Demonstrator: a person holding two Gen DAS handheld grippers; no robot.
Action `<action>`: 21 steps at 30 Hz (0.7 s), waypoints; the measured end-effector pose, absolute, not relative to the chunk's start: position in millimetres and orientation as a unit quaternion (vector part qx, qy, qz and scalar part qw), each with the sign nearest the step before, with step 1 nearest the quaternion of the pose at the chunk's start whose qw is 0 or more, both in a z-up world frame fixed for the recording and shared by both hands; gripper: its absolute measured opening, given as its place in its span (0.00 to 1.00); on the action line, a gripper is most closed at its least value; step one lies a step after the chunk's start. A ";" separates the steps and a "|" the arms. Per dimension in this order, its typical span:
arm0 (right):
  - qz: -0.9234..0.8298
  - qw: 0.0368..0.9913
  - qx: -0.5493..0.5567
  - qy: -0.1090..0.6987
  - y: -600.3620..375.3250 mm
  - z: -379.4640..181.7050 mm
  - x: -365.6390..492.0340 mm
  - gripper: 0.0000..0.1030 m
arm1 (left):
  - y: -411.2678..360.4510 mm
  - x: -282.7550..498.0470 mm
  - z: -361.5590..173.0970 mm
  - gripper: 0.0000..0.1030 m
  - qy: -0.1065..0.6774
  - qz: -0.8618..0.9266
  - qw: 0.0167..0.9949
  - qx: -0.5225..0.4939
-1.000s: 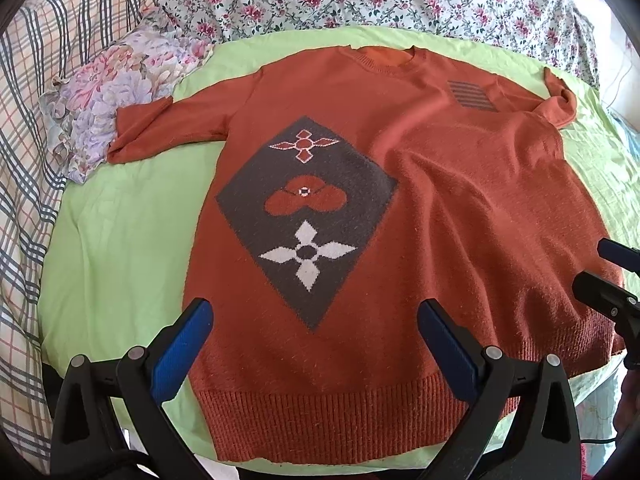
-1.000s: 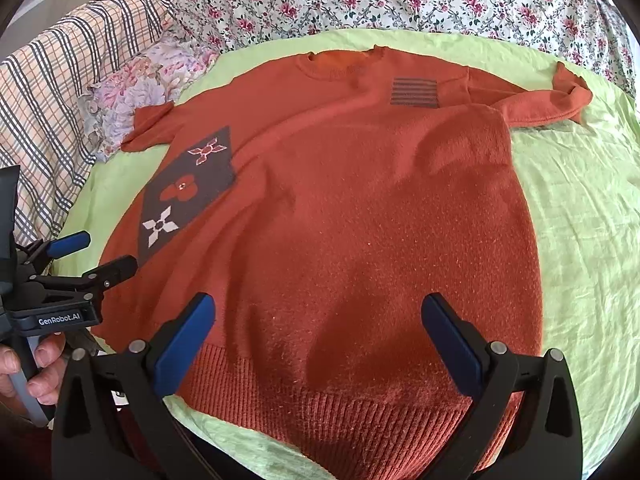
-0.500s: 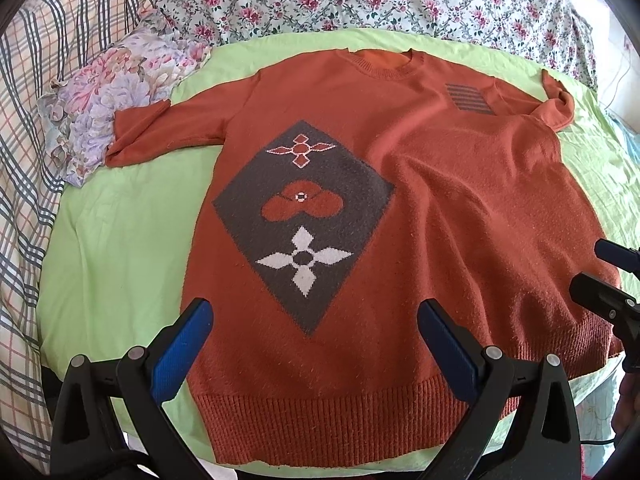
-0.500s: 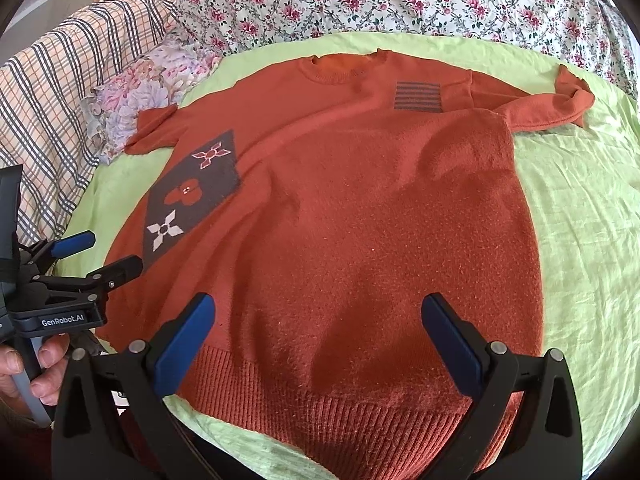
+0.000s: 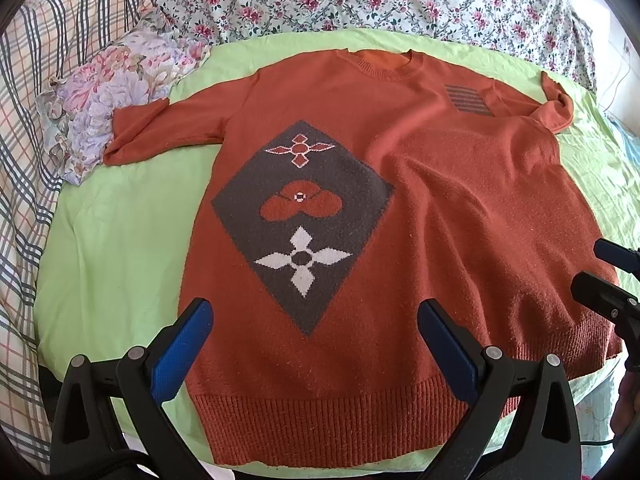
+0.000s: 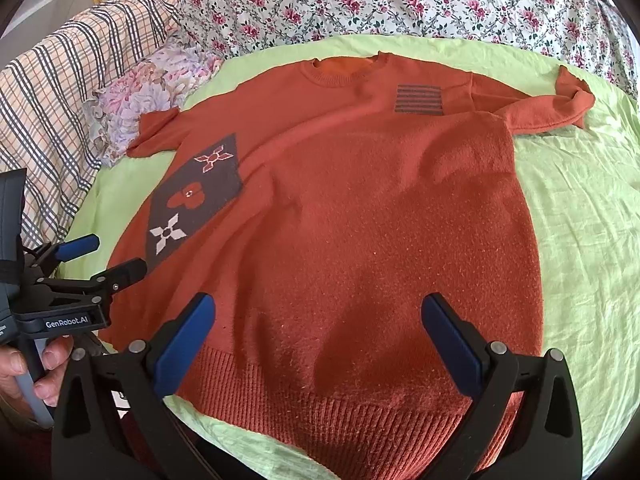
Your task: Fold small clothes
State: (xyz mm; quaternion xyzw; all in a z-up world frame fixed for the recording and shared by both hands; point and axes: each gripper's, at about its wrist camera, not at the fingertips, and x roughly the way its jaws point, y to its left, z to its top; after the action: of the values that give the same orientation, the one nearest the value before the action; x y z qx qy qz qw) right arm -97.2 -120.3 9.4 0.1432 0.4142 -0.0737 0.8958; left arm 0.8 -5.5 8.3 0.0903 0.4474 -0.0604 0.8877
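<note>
My left gripper (image 5: 314, 328) hangs with jaws wide apart, holding nothing, above the lower left part of the sweater (image 5: 460, 208), short of the ribbed hem (image 5: 340, 412). My right gripper (image 6: 318, 326) is likewise spread and empty over the lower middle of the same garment, with its blue pads (image 6: 450, 338) clear of the knit as far as I can judge. The sweater lies face up and flat on the green sheet (image 5: 112, 240), collar (image 6: 346, 68) away from me, hem nearest. The dark diamond patch (image 5: 302, 220) sits on its left half and a striped patch (image 6: 419, 100) near the right shoulder. The left sleeve (image 5: 160, 132) lies spread outward, its end touching a flowered cloth (image 5: 120, 80); the right sleeve (image 6: 548, 108) is out as well, with the cuff curled over. The body is broadly smooth with shallow ripples. Assessment: laying out appears complete; no fold is made. Both sleeves and the body remain to be folded, so the task stands at its start.
</note>
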 end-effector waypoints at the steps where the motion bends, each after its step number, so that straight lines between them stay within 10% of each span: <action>1: -0.073 0.893 0.144 0.419 -120.9 9.1 -96.8 1.00 | -5.4 1.2 8.2 0.99 0.448 -0.061 0.887 0.090; 21: -0.089 0.895 0.115 0.422 -122.1 5.9 -91.9 1.00 | -8.3 7.6 7.3 0.99 0.450 -0.068 0.887 0.083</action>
State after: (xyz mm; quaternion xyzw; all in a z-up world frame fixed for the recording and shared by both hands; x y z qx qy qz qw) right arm -91.9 -122.1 5.9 0.1155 0.4225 -0.0891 0.8946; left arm 7.6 -8.3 7.3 0.0832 0.4497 -0.0683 0.8867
